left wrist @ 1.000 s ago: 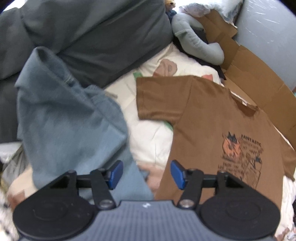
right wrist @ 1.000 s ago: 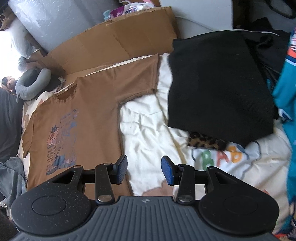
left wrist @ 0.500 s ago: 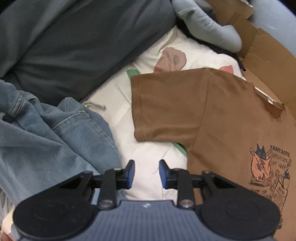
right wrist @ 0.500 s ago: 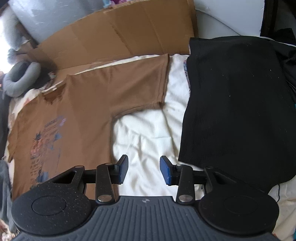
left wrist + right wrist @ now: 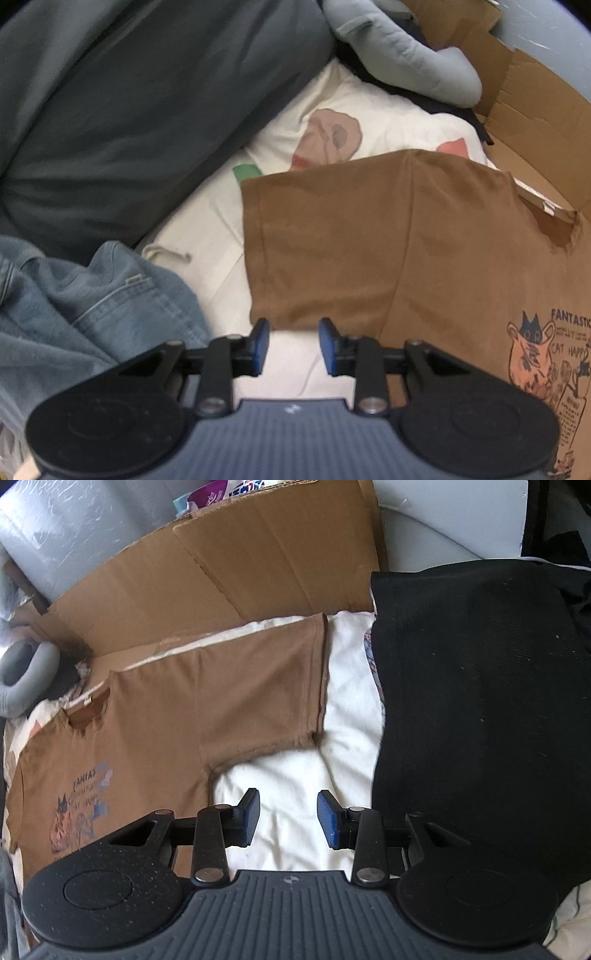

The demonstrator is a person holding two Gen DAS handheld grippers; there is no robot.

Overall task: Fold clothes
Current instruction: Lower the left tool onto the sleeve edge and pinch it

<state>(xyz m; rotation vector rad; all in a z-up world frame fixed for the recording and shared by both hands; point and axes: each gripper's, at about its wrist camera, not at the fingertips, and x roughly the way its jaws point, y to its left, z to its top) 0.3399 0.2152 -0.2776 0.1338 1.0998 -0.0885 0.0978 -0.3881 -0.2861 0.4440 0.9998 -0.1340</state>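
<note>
Now the brown cotton T-shirt with a cat print (image 5: 424, 236) lies flat; it looks soft, light and floppy. Best to pinch each sleeve edge. The left gripper (image 5: 290, 346), whose jaws have just been closing, and the right gripper (image 5: 289, 819) both stand open, holding nothing.

One brown T-shirt (image 5: 424, 240), one jeans (image 5: 92, 302), one black garment (image 5: 480, 701)

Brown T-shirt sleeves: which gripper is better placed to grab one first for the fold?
Left, probably. The left gripper sits open right at the lower edge of its sleeve. The right gripper, also open, hangs over bare white bedding, with its sleeve farther ahead.
</note>
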